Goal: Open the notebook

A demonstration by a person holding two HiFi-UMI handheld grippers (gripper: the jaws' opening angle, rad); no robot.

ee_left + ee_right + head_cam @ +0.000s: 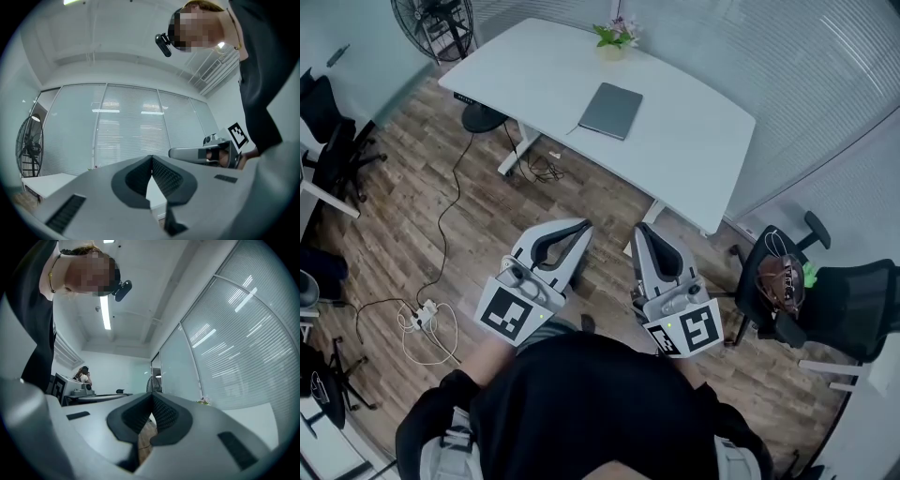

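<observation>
A grey closed notebook [611,111] lies flat near the middle of the white table [694,159], far ahead of both grippers. My left gripper [582,228] is held over the wooden floor, well short of the table, jaws shut and empty. My right gripper [643,232] hangs beside it, pointing the same way, its tips meeting with nothing between them. In the left gripper view my left gripper [151,158] points slightly upward at the blinds, with the right gripper [206,153] at its side. In the right gripper view my right gripper [152,396] shows closed tips.
A small potted plant [614,37] stands at the table's far edge. A floor fan [434,23] is at the back left. Black office chairs [811,295] sit to the right, another chair [328,131] at the left. Cables and a power strip [427,317] lie on the floor.
</observation>
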